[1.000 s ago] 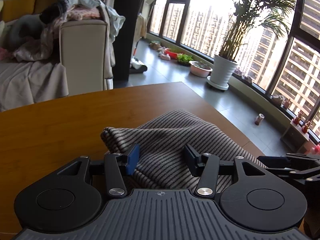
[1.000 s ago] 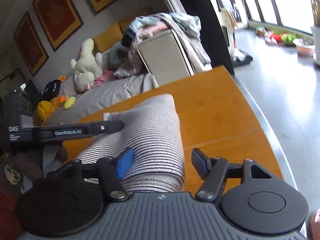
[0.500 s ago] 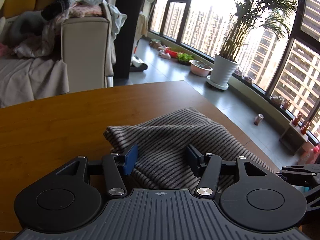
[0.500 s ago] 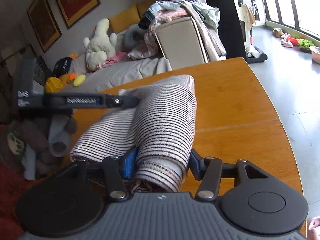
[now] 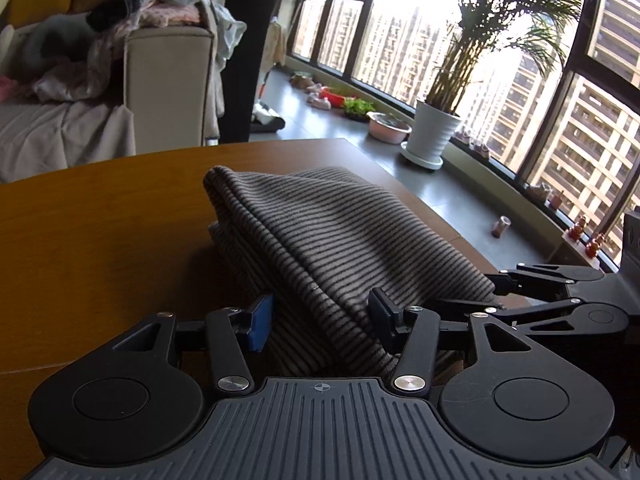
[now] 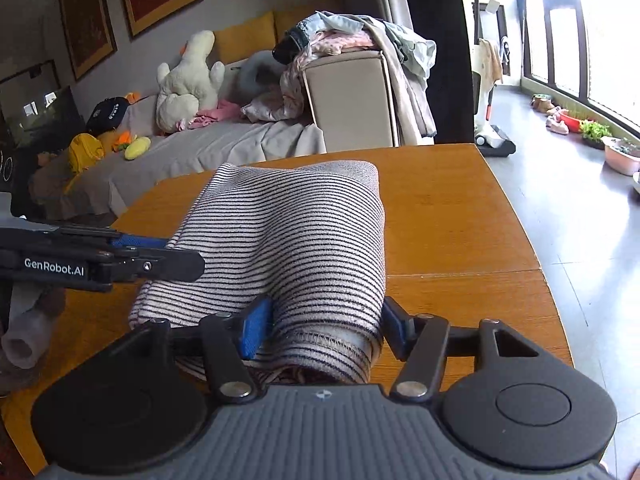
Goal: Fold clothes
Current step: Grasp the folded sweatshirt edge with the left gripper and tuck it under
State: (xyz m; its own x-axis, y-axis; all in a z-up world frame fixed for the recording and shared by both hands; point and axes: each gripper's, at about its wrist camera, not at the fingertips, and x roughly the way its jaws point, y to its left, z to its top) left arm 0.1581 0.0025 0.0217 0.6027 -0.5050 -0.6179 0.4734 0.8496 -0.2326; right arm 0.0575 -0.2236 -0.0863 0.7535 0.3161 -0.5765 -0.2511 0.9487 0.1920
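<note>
A folded grey-and-black striped garment lies lengthwise on the brown wooden table, its near end raised with a shadow under it. My left gripper is shut on that thick fold, blue pad on the left and black finger on the right. In the right wrist view the same garment looks pale with dark stripes. My right gripper is shut on its rolled near end. Each gripper shows in the other's view: the left gripper at the garment's left edge, the right gripper at its right edge.
The table ends close on the right, with grey floor beyond. Behind it stands a sofa with a clothes pile and a white plush toy. A potted plant and bowls stand by the windows.
The right gripper's fingers closed from wide open onto the rolled end. The left gripper's fingers narrowed onto the fold. The garment's near end rose off the table.
</note>
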